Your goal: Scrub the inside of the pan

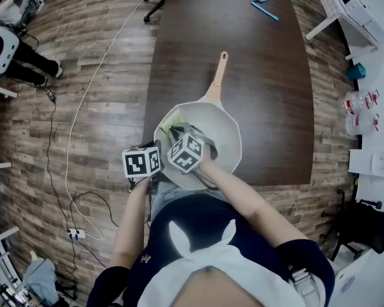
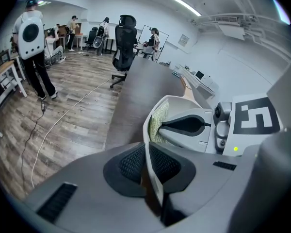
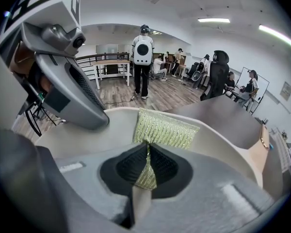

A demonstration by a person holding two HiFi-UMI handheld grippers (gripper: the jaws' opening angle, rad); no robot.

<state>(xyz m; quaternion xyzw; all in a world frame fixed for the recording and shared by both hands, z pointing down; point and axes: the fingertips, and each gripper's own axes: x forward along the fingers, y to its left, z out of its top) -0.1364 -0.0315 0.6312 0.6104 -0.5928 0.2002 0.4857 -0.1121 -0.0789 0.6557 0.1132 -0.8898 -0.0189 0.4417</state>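
Pan (image 1: 225, 139) at near edge of table (image 1: 243, 56), handle pointing away. Left gripper (image 2: 146, 165) pinched on near rim, steadying. Right gripper (image 3: 148, 166) nipped tight on pad (image 3: 164, 127), pad against inner wall. Step: scrubbing, judged under way. Next: sweep pad over floor and far wall, firm pressure, rim braced.

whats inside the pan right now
A yellow-green scrub pad, pinched in the right tongs, stands by the inner wall of the pan. The left tongs clamp its near rim. The floor beneath pad and tongs is covered.
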